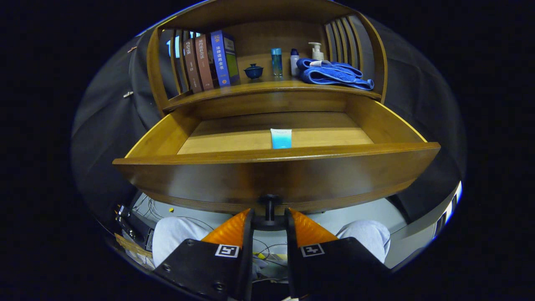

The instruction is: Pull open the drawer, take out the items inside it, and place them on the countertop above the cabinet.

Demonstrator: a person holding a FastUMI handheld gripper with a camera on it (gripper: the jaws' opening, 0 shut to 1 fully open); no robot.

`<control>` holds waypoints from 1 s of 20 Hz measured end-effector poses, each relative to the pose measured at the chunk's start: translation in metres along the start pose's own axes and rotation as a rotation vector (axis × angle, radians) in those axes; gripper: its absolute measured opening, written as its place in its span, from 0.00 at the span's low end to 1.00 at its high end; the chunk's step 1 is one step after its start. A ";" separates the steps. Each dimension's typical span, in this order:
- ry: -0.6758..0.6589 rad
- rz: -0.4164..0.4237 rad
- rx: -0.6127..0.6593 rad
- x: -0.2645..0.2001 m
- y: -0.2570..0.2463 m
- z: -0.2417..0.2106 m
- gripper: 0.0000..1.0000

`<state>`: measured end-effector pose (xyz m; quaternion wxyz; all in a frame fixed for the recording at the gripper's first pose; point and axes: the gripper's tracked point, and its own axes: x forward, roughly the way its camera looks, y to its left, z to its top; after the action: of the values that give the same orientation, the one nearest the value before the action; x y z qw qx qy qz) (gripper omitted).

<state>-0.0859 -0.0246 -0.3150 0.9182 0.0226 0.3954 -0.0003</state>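
Wooden drawer open; gripper seemingly clamps knob; tube beyond.

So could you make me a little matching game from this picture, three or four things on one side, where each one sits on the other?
Things:
1. tube
2. drawer knob
3. blue towel
4. books

Places:
A. left end of the countertop
B. between the fingers of the tongs
C. on the drawer floor
D. right end of the countertop

Pairs: 1-C, 2-B, 3-D, 4-A
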 end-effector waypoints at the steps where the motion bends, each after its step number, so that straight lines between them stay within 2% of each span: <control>1: 0.002 0.002 0.003 -0.002 0.000 -0.002 0.38; 5: 0.010 -0.001 -0.002 -0.003 0.001 -0.004 0.39; 9: 0.051 -0.020 -0.053 -0.008 0.001 -0.010 0.51; 12: 0.024 -0.033 -0.028 -0.039 0.000 0.007 1.00; 16: -0.076 -0.042 -0.029 -0.060 -0.003 0.065 1.00; 20: -0.101 -0.007 -0.042 -0.041 0.001 0.113 1.00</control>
<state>-0.0322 -0.0289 -0.2074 0.9373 0.0018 0.3485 0.0040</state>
